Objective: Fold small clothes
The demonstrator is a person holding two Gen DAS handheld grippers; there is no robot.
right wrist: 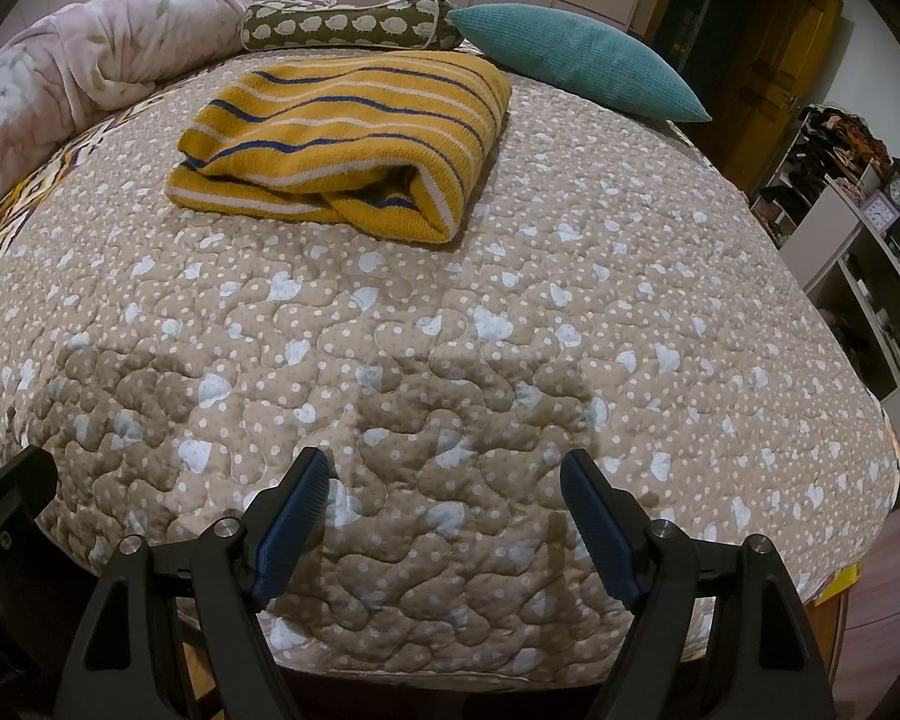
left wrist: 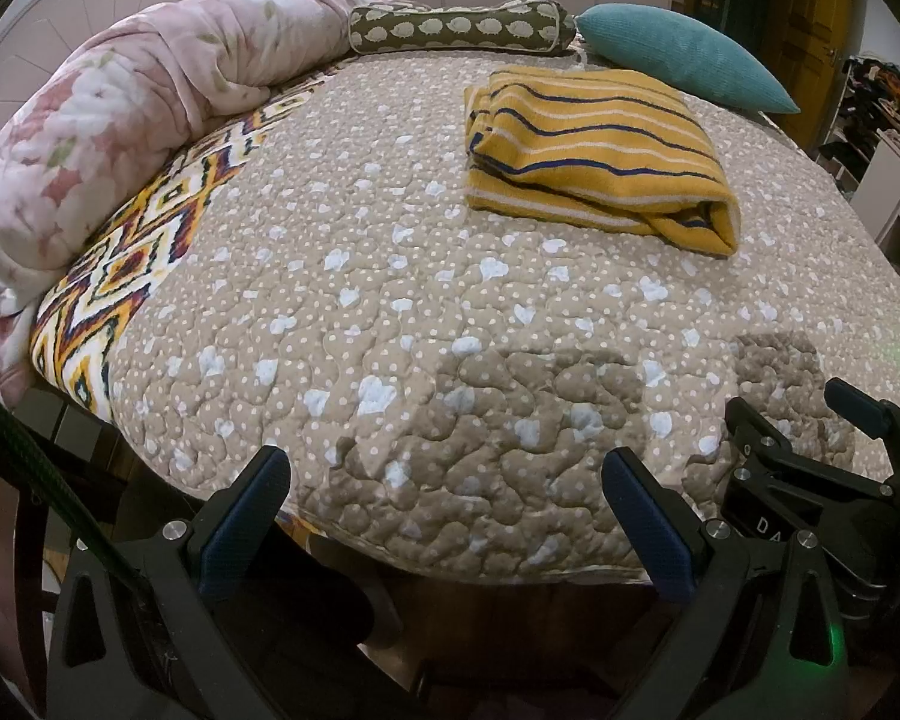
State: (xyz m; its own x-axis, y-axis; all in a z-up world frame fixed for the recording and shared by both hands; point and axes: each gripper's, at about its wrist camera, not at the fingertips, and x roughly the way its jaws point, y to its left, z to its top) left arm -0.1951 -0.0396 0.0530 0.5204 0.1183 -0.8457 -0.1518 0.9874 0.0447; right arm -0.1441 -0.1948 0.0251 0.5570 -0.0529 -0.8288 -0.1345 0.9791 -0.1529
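A yellow garment with blue and white stripes (left wrist: 594, 156) lies folded in a thick bundle on the beige quilt, toward the far side of the bed; it also shows in the right wrist view (right wrist: 342, 138). My left gripper (left wrist: 447, 474) is open and empty over the bed's near edge, well short of the garment. My right gripper (right wrist: 444, 477) is open and empty, also at the near edge. The right gripper's body shows in the left wrist view (left wrist: 810, 462) at the right.
A beige quilt with white hearts (left wrist: 390, 330) covers the bed. A pink floral blanket (left wrist: 120, 120) is heaped at the left. A brown bolster (left wrist: 462, 27) and a teal cushion (left wrist: 684, 54) lie at the head. Shelves (right wrist: 858, 228) stand at the right.
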